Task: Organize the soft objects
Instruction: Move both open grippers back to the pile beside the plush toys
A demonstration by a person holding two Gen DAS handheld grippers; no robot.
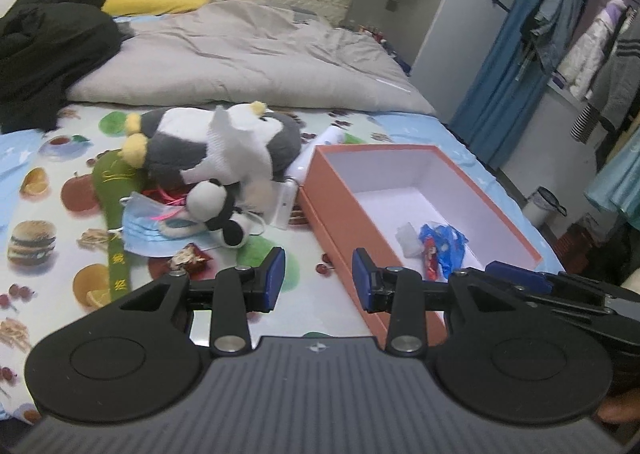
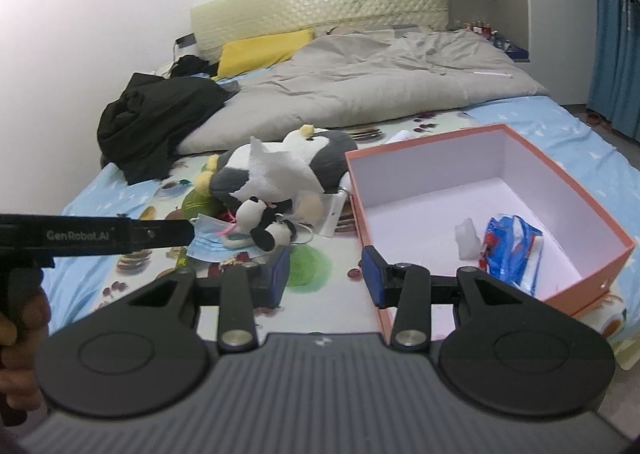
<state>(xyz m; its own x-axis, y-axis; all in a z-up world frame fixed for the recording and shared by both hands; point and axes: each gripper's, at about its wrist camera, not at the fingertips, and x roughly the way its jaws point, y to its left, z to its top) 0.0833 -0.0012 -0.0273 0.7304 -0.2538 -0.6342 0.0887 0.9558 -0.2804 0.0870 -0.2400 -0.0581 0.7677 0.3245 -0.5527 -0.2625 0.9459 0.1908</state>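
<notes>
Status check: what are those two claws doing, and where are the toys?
Left gripper open, empty. Right gripper open, empty. Panda plush and penguin plush piled left of orange box. Nothing blocking.

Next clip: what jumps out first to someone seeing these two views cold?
The heap of plush toys mid-bed, a small panda lying on a blue face mask at its front. Beside it to the right, an open orange box holding a blue wrapper. Both grippers hover open, empty.
</notes>
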